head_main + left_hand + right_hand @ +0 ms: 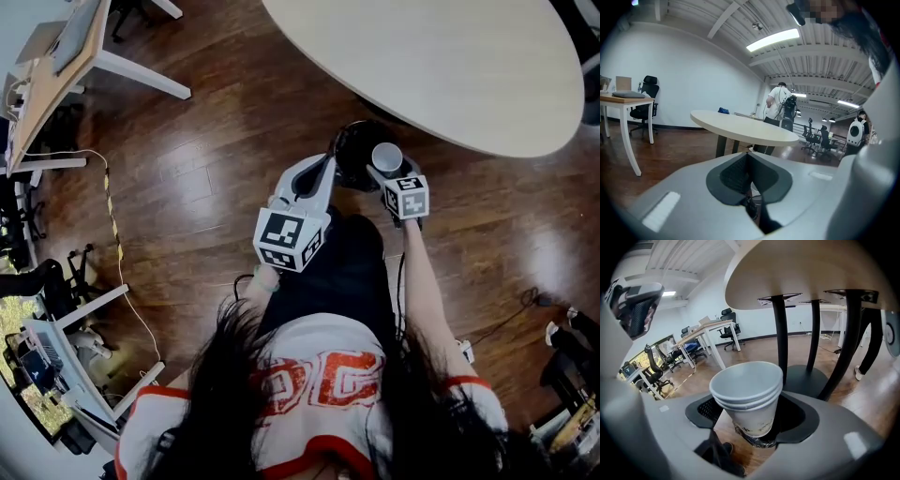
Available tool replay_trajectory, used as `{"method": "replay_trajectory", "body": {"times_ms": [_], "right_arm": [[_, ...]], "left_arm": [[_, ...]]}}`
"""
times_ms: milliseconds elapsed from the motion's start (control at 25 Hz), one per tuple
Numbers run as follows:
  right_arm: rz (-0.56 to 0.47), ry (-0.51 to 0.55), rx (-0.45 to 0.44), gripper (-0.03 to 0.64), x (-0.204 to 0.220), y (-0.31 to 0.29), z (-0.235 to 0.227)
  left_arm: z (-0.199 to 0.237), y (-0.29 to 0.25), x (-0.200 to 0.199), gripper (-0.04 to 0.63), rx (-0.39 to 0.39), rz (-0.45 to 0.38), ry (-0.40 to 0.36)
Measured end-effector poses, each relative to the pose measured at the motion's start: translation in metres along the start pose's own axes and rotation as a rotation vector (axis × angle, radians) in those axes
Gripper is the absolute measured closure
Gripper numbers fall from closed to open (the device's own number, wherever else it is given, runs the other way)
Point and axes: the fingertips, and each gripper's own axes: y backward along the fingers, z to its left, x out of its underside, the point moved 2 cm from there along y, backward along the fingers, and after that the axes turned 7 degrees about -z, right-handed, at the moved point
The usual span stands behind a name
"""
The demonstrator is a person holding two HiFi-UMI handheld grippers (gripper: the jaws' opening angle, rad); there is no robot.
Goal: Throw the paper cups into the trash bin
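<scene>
A stack of nested white paper cups stands upright between the jaws of my right gripper, which is shut on it. The cups hang right over a black-lined trash bin. In the head view the cups sit ahead of the right gripper, above the dark round bin at the table's edge. My left gripper reaches toward the bin's left rim. In the left gripper view its pads meet with nothing between them.
A large oval beige table lies just beyond the bin, its black legs and base close behind the cups. A white desk and a floor cable are at the left. People stand far off.
</scene>
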Motion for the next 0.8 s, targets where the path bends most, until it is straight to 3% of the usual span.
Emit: {"method": "replay_trajectory", "body": {"times_ms": [800], "right_arm": [[-0.004, 0.023, -0.023, 0.258, -0.016, -0.010, 0.003]], "left_arm": [[0.009, 0.005, 0.000, 0.595, -0.048, -0.002, 0.021]]}}
